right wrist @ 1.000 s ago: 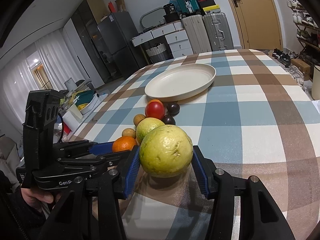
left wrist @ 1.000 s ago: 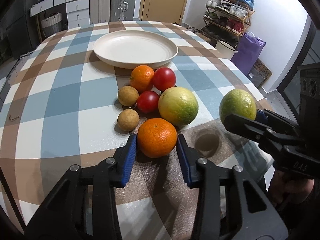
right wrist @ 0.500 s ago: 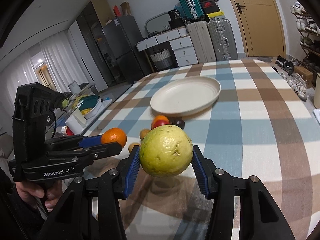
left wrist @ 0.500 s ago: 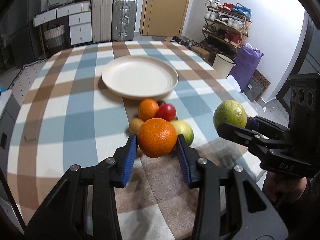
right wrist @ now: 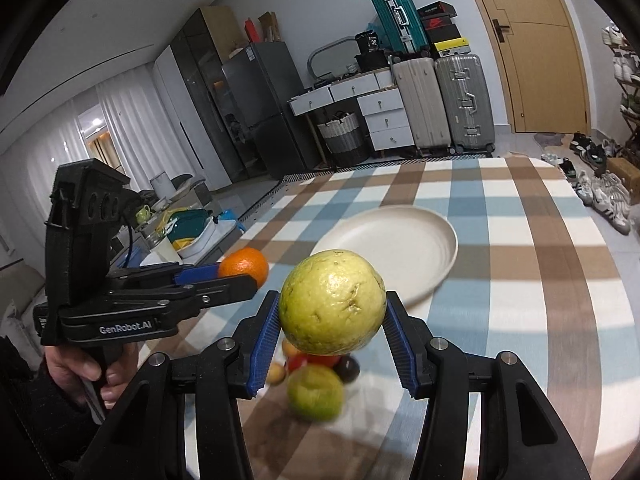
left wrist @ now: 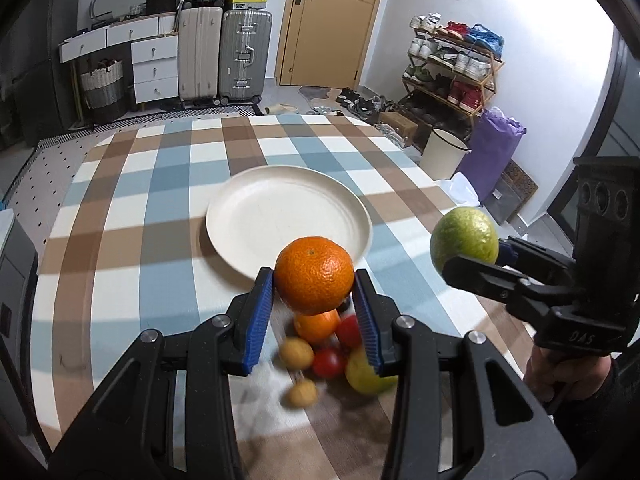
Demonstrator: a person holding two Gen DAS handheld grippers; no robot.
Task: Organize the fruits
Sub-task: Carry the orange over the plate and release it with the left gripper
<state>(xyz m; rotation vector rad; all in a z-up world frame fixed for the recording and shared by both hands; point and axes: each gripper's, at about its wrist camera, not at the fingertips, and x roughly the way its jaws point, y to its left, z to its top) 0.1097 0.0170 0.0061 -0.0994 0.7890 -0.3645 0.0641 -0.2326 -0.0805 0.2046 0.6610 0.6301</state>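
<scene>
Both grippers have risen well above the checked tablecloth [left wrist: 120, 288] since a second ago, when the orange sat on the cloth among the other fruit; the pile now lies blurred far below.

Seen from the left wrist camera, the left gripper [left wrist: 314, 300] is clamped on the orange [left wrist: 315, 275], its blue pads [left wrist: 260, 316] pressing the fruit at 9 and 3 o'clock; the orange hangs in the air in front of the near rim of the cream plate [left wrist: 280, 208], which lies on the cloth towards 12 o'clock. Below the held orange, towards 6 o'clock, the remaining fruit sits together on the table: a second orange [left wrist: 316, 326], two red tomatoes [left wrist: 329, 362], two small tan fruits [left wrist: 297, 354] and a yellow-green guava [left wrist: 366, 376], all smeared by motion.

At 3 o'clock in that view the right gripper [left wrist: 472, 260] is closed on the green guava [left wrist: 464, 240], held clear of the table; its black body bears the letters "DAS" [left wrist: 582, 336].

From the right wrist camera, the same guava fills the centre between blue pads, with the left gripper at 9 o'clock holding the orange; the side of that gripper reads "GenRobot.AI" [right wrist: 125, 327]. A hand [right wrist: 86, 364] grips its handle.

Behind the table at 12 o'clock stand two silver suitcases [left wrist: 222, 56]; the boxes stacked above them carry print too small to read.
</scene>
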